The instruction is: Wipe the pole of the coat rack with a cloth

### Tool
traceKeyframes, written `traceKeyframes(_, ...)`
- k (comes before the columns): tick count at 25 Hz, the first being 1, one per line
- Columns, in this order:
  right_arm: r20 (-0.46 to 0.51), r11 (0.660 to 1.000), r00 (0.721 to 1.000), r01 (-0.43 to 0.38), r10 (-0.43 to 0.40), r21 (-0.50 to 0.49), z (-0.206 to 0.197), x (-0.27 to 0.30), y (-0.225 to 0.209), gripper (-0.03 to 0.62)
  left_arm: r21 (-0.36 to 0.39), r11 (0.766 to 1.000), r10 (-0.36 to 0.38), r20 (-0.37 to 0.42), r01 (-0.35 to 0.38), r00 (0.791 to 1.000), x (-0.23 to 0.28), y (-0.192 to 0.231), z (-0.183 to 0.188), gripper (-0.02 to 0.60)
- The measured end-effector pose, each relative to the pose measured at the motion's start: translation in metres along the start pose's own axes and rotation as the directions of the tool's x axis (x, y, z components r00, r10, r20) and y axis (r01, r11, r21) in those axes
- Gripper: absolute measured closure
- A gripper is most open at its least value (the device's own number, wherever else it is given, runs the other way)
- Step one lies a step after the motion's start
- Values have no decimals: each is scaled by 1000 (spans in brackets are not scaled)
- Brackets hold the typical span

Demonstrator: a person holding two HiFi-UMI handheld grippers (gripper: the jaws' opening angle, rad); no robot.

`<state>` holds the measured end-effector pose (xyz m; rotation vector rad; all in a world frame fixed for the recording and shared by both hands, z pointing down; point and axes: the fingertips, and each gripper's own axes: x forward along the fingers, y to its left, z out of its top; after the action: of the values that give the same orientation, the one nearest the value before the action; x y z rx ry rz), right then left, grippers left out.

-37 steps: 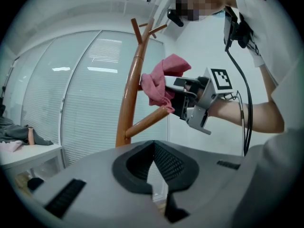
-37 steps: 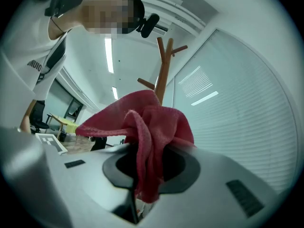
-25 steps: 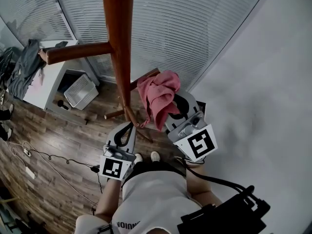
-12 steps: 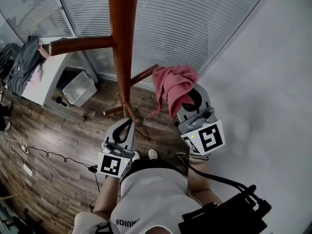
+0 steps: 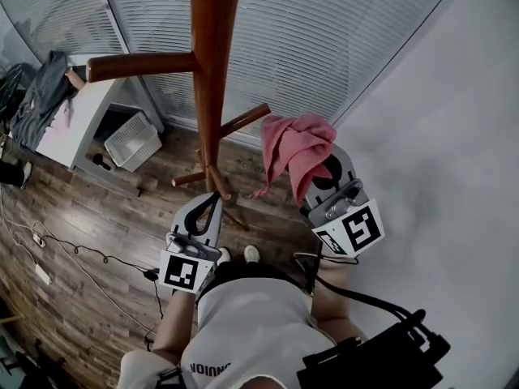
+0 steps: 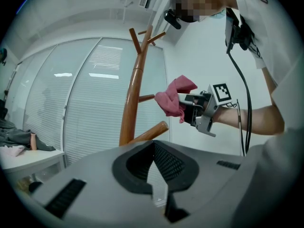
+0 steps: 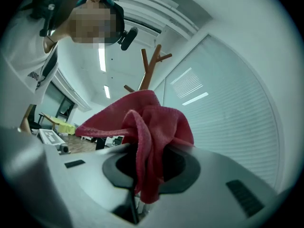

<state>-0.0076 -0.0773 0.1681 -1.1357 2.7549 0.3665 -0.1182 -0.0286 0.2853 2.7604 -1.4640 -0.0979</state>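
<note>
Moved: over the last second the right gripper and its pink cloth had swung rightward, away from the pole; the left gripper had hardly shifted.
Hidden: the cloth covered the right gripper's fingertips in the head view. That view's upper edge cut off the pole's top, and the left gripper's tips overlapped the rack's foot.
Pole: it stood upright with its long axis vertical. A peg stuck out to the left and a lower peg slanted toward the cloth.
Cloth: it was bunched and hung to the right of the pole, apart from it. Its free end drooped down between the jaws in the right gripper view.
Right gripper: it was clamped on the cloth and raised beside the white wall.
Left gripper: its jaws were drawn together with nothing between them, low in front of the person and pointing at the rack's base.
</note>
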Motion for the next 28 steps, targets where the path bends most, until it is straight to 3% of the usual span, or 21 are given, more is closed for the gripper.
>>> traceKeyframes(4,-56,994,993,-102,104,23,-24,2,23,510,1,1000,2,-1,-2,1000,0,-2,0,568)
traceKeyframes(10,-150,967,956,-240,250,81,-65,15,61,510,-14,1000,12,4,-12,1000,-5,0,3,568)
traceKeyframes(25,-193,919,900,-371,392,137,-95,28,88,510,-23,999,38,10,-38,999,-7,6,7,568)
traceKeyframes(28,-133,911,902,-401,412,99,-79,22,94,510,-16,999,38,14,-37,999,-11,1,7,568)
